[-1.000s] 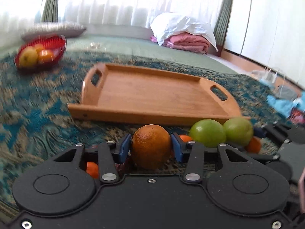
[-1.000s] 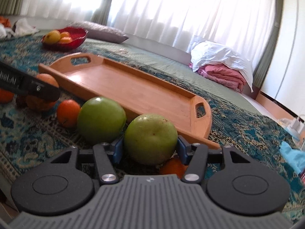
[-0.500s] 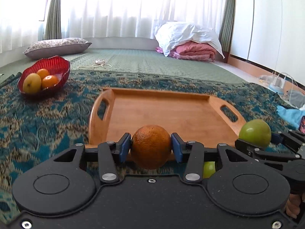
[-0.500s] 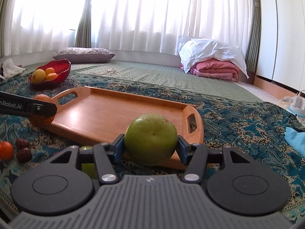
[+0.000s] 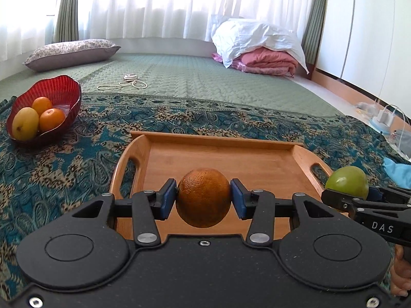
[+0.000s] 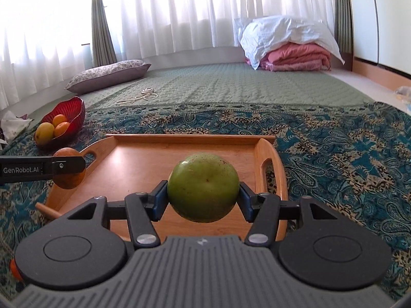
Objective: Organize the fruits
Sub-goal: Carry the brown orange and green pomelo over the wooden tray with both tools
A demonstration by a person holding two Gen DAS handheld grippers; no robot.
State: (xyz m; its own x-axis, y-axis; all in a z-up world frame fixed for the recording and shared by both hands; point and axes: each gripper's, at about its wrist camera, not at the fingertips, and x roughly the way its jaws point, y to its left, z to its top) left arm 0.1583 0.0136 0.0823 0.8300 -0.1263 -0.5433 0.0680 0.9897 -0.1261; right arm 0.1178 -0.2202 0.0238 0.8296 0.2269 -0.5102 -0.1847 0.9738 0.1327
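Observation:
My left gripper (image 5: 203, 200) is shut on an orange (image 5: 203, 197) and holds it above the near part of the wooden tray (image 5: 221, 138). My right gripper (image 6: 203, 197) is shut on a green apple (image 6: 203, 187) above the same tray (image 6: 190, 137), toward its right side. In the left wrist view the right gripper with the apple (image 5: 346, 182) shows at the right by the tray's right handle. In the right wrist view the left gripper with the orange (image 6: 68, 172) shows at the left by the tray's left handle.
A red bowl (image 5: 61, 89) holding oranges and a yellow fruit sits on the patterned blue cloth (image 5: 64, 159) to the far left. A small orange fruit (image 6: 14, 269) lies at the near left edge. A pillow (image 5: 72, 52), a cord (image 5: 128, 83) and folded bedding (image 5: 259, 48) lie farther back.
Both grippers have lifted their fruit off the cloth and moved forward over the tray. The loose fruits on the cloth have dropped out of sight below.

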